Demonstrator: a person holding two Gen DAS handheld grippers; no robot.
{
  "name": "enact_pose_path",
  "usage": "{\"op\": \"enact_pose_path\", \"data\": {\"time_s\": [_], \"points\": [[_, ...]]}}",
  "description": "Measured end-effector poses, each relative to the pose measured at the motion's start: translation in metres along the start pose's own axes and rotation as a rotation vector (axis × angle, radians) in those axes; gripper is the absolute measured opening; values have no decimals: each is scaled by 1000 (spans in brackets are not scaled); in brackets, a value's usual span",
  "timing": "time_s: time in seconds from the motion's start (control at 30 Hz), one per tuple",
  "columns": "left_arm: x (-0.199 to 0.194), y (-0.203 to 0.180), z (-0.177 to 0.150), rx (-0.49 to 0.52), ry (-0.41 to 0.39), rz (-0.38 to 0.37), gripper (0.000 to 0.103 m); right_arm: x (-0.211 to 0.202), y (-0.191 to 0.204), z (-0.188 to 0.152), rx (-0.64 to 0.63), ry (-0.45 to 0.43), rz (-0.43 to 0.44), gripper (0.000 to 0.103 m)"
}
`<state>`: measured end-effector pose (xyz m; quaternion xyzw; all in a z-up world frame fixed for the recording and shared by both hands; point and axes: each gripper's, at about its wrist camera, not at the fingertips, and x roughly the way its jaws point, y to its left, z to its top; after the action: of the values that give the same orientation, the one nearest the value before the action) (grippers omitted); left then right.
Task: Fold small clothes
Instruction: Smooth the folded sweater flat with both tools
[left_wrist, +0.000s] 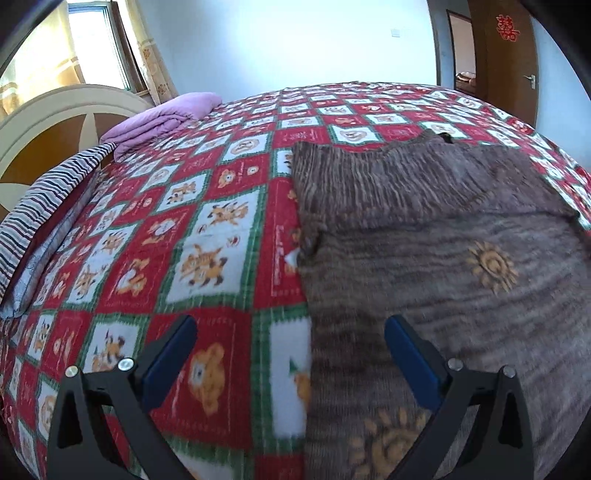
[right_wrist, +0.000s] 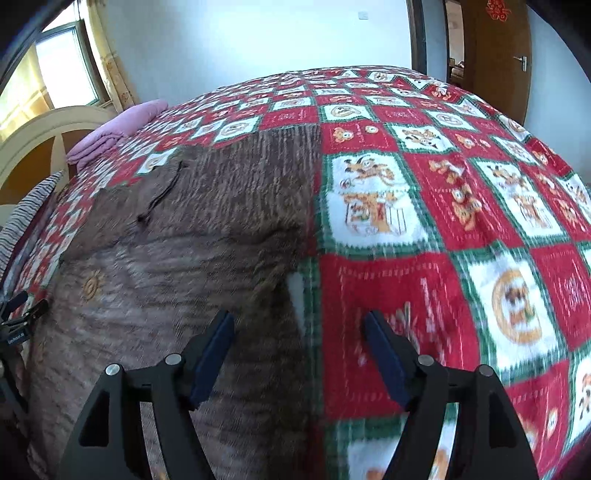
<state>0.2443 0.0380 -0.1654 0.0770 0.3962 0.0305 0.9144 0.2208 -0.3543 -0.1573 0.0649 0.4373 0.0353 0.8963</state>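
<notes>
Open-jawed and empty, the left gripper (left_wrist: 290, 328) hangs above the brown knitted sweater's (left_wrist: 424, 229) left edge; sleeves folded in, yellow suns showing, it lies flat on the checked blanket (left_wrist: 207, 229). Equally open, the right gripper (right_wrist: 299, 325) straddles its right edge.

The right hand-held gripper (right_wrist: 299, 332) hangs with jaws apart, nothing between them, above the brown sweater's (right_wrist: 166, 258) right edge on the checked blanket (right_wrist: 461, 221).

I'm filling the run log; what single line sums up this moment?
left tool: open, empty | right tool: open, empty | brown knit garment: flat on patterned blanket, sleeves folded in | each tool over a side edge
</notes>
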Motion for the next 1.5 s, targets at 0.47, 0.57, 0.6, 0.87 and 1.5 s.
{"op": "enact_pose_path", "data": {"time_s": [0.47,0.57,0.6,0.87,1.5], "points": [[-31,9,-40,-25,2,-53,103,-29,12,-41,-54,28,-3,74],[-39,10,-49,-26,6,-58,103,-35,13,-48,-56,35,-8,74],[-42,11,-52,-26,6,-61,103,-37,14,-52,-62,38,-11,74],[-62,16,-79,-29,28,-89,103,-52,21,-76,-91,51,-25,74],[-97,16,-133,-108,114,-275,77,-98,29,-158,-128,79,-4,80]]}}
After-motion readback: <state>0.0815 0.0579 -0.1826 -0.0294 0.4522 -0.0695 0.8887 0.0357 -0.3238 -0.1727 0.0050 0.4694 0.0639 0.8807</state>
